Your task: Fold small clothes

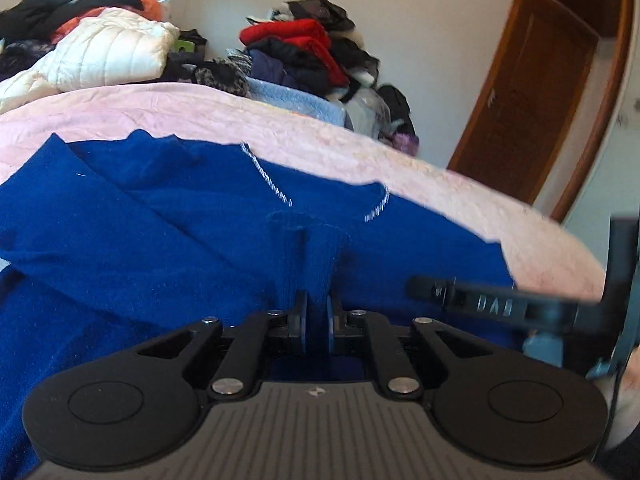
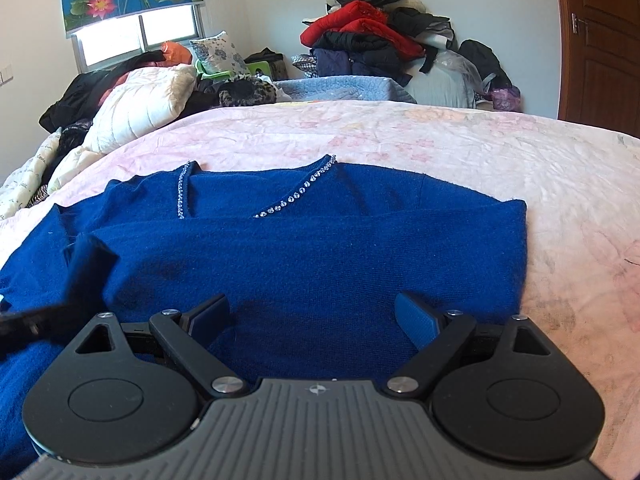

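A blue knit sweater with a beaded V-neckline lies on the pink bedspread, its sides folded inward. My left gripper is shut on a pinched ridge of the sweater's fabric. My right gripper is open and empty, low over the sweater's near part. The right gripper also shows in the left wrist view at the right edge. The left gripper shows as a dark blur in the right wrist view.
Piles of clothes and white quilted jackets sit at the far side of the bed. A window is behind them. A wooden door stands to the right. A light blue blanket lies folded behind the bed.
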`<state>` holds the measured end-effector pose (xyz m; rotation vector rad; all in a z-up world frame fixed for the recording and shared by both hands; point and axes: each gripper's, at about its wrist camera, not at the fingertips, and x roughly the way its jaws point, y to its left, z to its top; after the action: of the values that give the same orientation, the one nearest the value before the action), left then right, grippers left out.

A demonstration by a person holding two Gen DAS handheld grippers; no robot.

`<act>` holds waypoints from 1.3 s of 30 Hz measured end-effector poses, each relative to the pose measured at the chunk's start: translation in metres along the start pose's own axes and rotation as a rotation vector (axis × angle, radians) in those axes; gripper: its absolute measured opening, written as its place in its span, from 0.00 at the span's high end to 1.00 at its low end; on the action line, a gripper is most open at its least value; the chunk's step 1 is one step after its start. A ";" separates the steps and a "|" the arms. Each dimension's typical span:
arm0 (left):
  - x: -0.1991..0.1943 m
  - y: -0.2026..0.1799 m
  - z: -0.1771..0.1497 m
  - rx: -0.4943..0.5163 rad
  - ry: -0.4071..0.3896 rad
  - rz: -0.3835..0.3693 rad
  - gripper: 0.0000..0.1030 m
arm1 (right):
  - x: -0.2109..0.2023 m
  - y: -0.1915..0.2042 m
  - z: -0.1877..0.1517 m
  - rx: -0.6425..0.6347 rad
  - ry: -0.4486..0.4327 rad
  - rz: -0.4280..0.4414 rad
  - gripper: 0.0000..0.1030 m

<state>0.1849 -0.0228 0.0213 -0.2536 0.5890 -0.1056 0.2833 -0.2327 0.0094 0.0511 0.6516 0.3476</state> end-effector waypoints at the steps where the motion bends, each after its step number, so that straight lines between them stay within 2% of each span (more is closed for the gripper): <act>1: 0.002 -0.004 -0.003 0.036 0.026 -0.004 0.79 | 0.000 0.000 0.000 0.000 0.000 -0.001 0.13; 2: 0.001 -0.008 -0.005 0.063 0.050 -0.026 0.58 | 0.000 0.000 0.000 0.000 0.000 -0.001 0.13; 3: -0.002 -0.012 -0.007 0.096 0.052 -0.061 0.30 | 0.000 0.000 0.000 -0.001 0.000 -0.001 0.13; 5: -0.013 -0.025 -0.012 0.183 0.036 -0.077 0.07 | 0.000 -0.001 0.000 -0.001 0.000 -0.002 0.13; 8: -0.035 -0.038 -0.022 0.302 -0.042 -0.069 0.07 | 0.000 -0.001 0.000 0.000 0.000 -0.001 0.13; 11: -0.055 -0.030 -0.027 0.295 -0.141 -0.043 0.06 | 0.000 -0.001 0.000 -0.002 0.000 -0.002 0.13; 13: -0.057 -0.015 -0.024 0.209 -0.158 -0.022 0.06 | 0.000 -0.001 0.000 -0.001 0.000 -0.001 0.13; 17: -0.055 0.028 -0.018 -0.075 -0.174 -0.019 0.05 | 0.000 0.000 0.000 -0.006 0.004 0.000 0.10; 19: -0.057 0.044 -0.017 -0.164 -0.198 -0.029 0.05 | 0.001 0.005 0.003 -0.034 0.025 -0.011 0.08; 21: -0.056 0.054 -0.015 -0.222 -0.185 -0.017 0.05 | -0.001 0.013 0.014 -0.012 0.057 -0.030 0.09; 22: -0.053 0.058 -0.014 -0.247 -0.171 -0.020 0.05 | -0.006 0.014 0.020 0.041 0.055 0.003 0.09; 24: -0.051 0.066 -0.013 -0.286 -0.147 -0.022 0.05 | -0.014 0.015 0.033 0.183 0.047 0.156 0.08; 26: -0.049 0.072 -0.013 -0.323 -0.134 -0.024 0.05 | -0.009 0.021 0.044 0.280 0.107 0.277 0.11; 31: -0.050 0.081 -0.018 -0.373 -0.138 -0.031 0.05 | 0.015 0.046 0.051 0.273 0.248 0.327 0.15; 33: -0.050 0.081 -0.020 -0.383 -0.143 -0.035 0.05 | 0.020 0.055 0.048 0.262 0.290 0.347 0.27; 34: -0.050 0.082 -0.020 -0.390 -0.145 -0.037 0.05 | 0.021 0.059 0.047 0.248 0.307 0.354 0.42; 35: -0.049 0.083 -0.020 -0.399 -0.146 -0.041 0.05 | 0.019 0.063 0.044 0.224 0.322 0.357 0.66; 36: -0.049 0.085 -0.020 -0.409 -0.146 -0.044 0.05 | 0.016 0.068 0.042 0.181 0.333 0.358 0.79; 37: -0.049 0.086 -0.020 -0.417 -0.146 -0.046 0.05 | 0.013 0.073 0.040 0.135 0.342 0.355 0.87; 39: -0.049 0.087 -0.020 -0.426 -0.148 -0.051 0.05 | 0.003 0.081 0.038 0.030 0.333 0.318 0.88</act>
<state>0.1352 0.0655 0.0082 -0.6844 0.4527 -0.0091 0.2838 -0.1528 0.0504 0.1284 0.9824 0.6620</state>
